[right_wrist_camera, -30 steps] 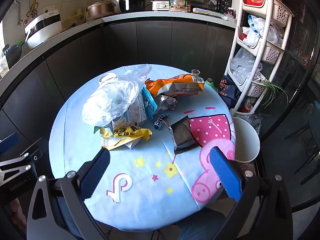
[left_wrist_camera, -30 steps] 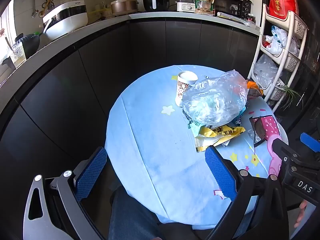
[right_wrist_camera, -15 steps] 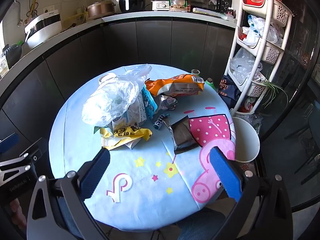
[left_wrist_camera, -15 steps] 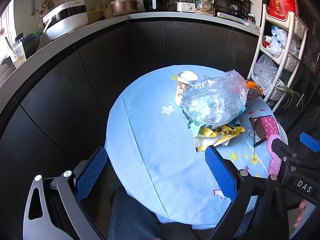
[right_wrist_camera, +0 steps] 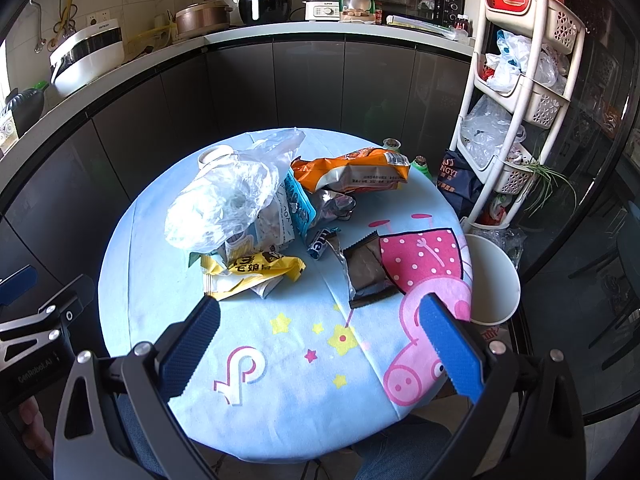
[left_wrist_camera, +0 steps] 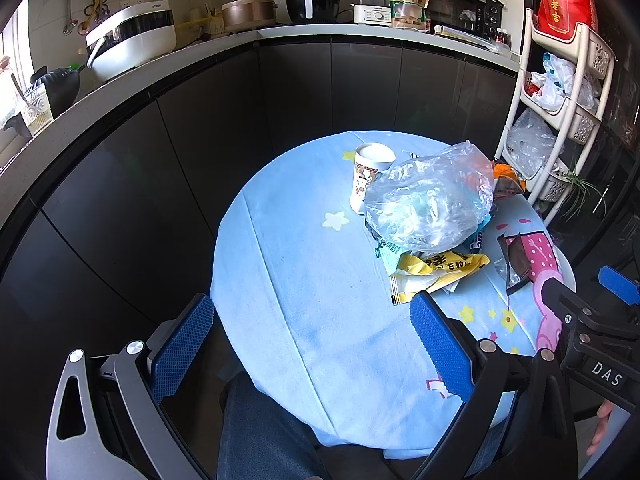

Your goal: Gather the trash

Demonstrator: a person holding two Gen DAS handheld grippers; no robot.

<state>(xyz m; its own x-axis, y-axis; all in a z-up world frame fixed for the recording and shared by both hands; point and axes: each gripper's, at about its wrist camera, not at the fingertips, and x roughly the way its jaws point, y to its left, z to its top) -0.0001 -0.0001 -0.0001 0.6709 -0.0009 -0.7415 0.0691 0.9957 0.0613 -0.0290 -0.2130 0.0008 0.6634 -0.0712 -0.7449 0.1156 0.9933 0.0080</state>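
Right wrist view takes in the whole round surface [right_wrist_camera: 280, 360], covered with a blue cartoon cloth, and the trash heaped on its far half: a clear plastic bag [right_wrist_camera: 224, 200] on top of a yellow wrapper [right_wrist_camera: 252, 270], an orange snack bag [right_wrist_camera: 352, 170] behind, a crumpled silver wrapper [right_wrist_camera: 336, 204], and a dark torn wrapper [right_wrist_camera: 366, 274] lying on the pink pig print. This view alone shows the white bin [right_wrist_camera: 494, 280] standing on the floor just beside the surface's right edge, below the white rack [right_wrist_camera: 520, 92]. The right gripper [right_wrist_camera: 320, 348] hovers over the near edge, its blue fingers [right_wrist_camera: 192, 346] spread wide and holding nothing. The left wrist view looks from the other side: here a paper cup [left_wrist_camera: 370, 176] stands clearly upright just behind the bag [left_wrist_camera: 430, 200], whereas the right view shows only its rim. The yellow wrapper [left_wrist_camera: 436, 272] and dark wrapper [left_wrist_camera: 518, 260] appear at the right, the orange bag mostly hidden. The left gripper [left_wrist_camera: 312, 344] also has its fingers [left_wrist_camera: 182, 346] wide apart and empty, near the surface's [left_wrist_camera: 304, 280] front-left edge.
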